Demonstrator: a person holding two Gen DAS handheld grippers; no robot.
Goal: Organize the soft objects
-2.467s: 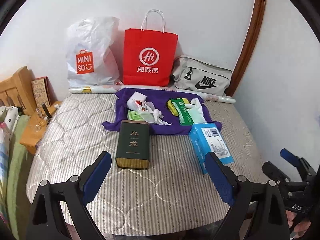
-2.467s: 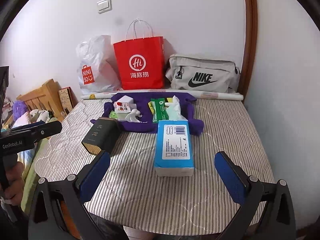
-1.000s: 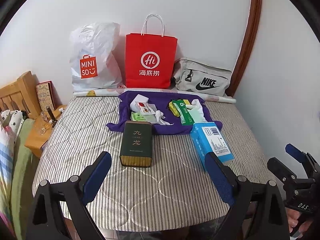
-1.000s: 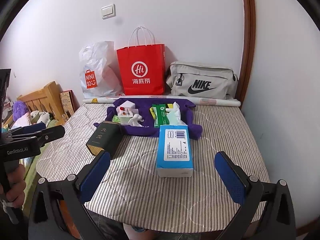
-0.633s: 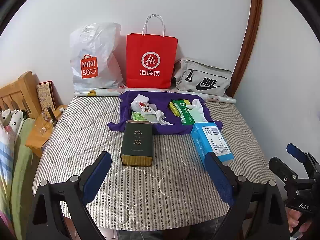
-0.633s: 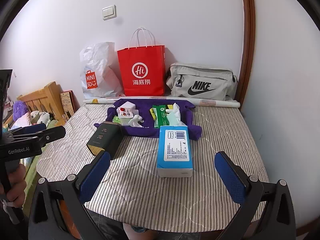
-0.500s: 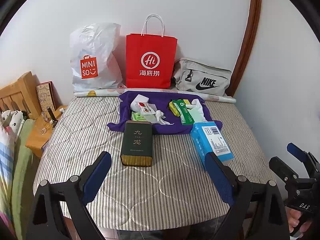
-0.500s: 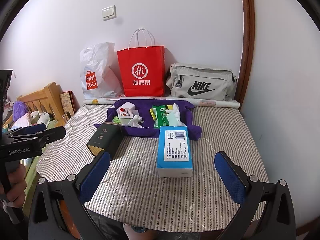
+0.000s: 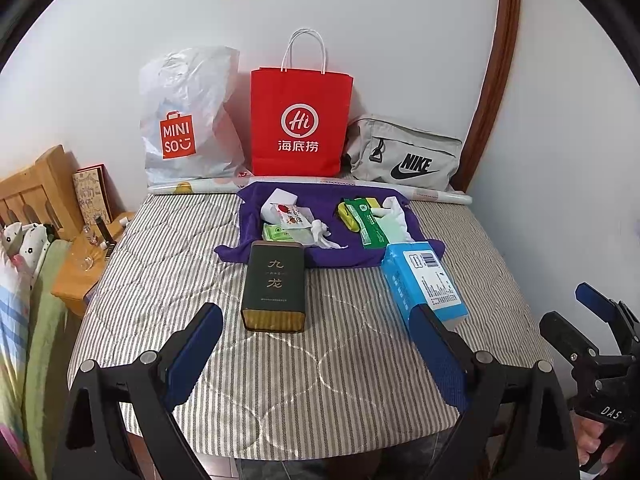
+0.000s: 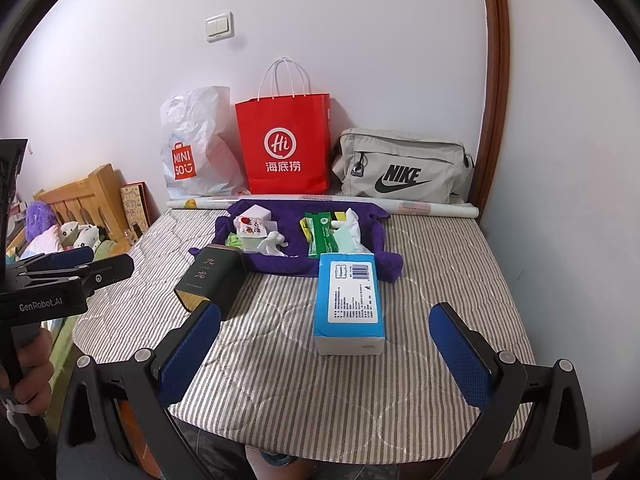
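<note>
A purple cloth (image 9: 352, 254) (image 10: 280, 262) lies at the back of the striped mattress, with small tissue packs, a green wipes pack (image 9: 366, 222) (image 10: 322, 236) and white crumpled tissues on it. A blue tissue pack (image 9: 424, 284) (image 10: 350, 300) lies in front of the cloth on the right. A dark green tin (image 9: 274, 286) (image 10: 210, 278) lies in front on the left. My left gripper (image 9: 316, 348) is open and empty, held back from the tin. My right gripper (image 10: 324, 350) is open and empty, just short of the blue pack.
Against the wall stand a white Miniso bag (image 9: 186, 120), a red paper bag (image 9: 300, 120) and a grey Nike bag (image 9: 404, 156), with a paper roll (image 9: 312, 182) before them. A wooden headboard and nightstand (image 9: 80, 264) are at the left. A wall is on the right.
Both views drew back and rose slightly over the last seconds; in the last half second almost nothing moved. Both grippers stayed open.
</note>
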